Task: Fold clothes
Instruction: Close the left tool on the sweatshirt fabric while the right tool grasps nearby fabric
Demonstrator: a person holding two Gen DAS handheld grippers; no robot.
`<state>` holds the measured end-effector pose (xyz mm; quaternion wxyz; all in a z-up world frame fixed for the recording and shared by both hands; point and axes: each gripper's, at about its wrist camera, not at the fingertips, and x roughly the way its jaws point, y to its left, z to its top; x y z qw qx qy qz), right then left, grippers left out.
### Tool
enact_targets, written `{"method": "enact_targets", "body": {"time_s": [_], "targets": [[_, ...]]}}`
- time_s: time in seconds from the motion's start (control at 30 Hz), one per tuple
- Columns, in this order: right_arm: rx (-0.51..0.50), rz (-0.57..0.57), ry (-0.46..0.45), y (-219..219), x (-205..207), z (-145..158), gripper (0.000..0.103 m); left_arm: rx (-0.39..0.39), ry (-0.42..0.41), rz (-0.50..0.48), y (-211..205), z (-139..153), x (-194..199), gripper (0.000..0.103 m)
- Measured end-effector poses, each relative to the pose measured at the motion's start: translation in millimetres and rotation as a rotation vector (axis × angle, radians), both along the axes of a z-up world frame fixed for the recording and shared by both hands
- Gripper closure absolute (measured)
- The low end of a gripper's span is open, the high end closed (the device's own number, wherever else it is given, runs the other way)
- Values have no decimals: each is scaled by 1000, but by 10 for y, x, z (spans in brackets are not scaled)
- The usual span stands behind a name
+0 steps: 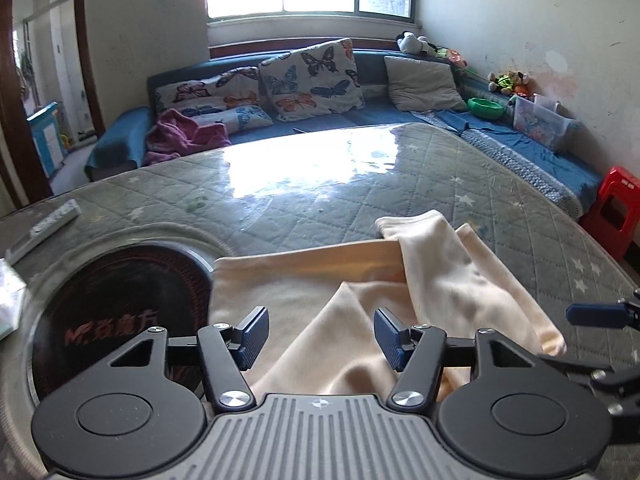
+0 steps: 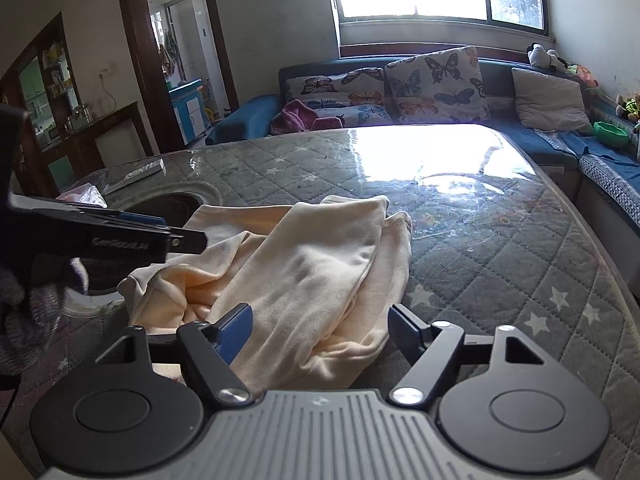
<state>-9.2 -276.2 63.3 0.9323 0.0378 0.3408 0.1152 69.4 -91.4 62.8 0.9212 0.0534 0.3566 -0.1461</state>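
Risk: the cloth [image 2: 304, 276] lies bunched in overlapping layers; a pinch may take one layer only, or several, and skew the fold; the glossy table [image 2: 500, 240] may let the cloth slide when pulled; the round recess [image 1: 120, 300] at the cloth's left edge could snag it. Left gripper [image 1: 321, 336]: jaws apart, empty, cloth directly below and between them. Right gripper [image 2: 320, 332]: jaws apart, empty, over the cloth's near edge.
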Motion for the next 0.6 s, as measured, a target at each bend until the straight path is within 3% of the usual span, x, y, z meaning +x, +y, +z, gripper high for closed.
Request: {"method": "enact_targets", "body": {"time_s": [0.37, 0.4, 0.47, 0.5, 0.6], "targets": [[-3, 2, 3, -123, 286, 66, 33, 17, 74, -89, -154, -299, 485, 45], [-3, 2, 3, -129, 301, 71, 36, 7, 80, -100, -148, -324, 494, 49], [1, 6, 2, -164, 407, 99, 38, -30, 89, -114, -107, -343, 491, 72], [2, 7, 2, -167, 428, 104, 41, -39, 91, -115, -82, -336, 483, 78], [4, 29, 13, -134, 644, 130, 46, -71, 95, -111, 6, -314, 445, 91]]}}
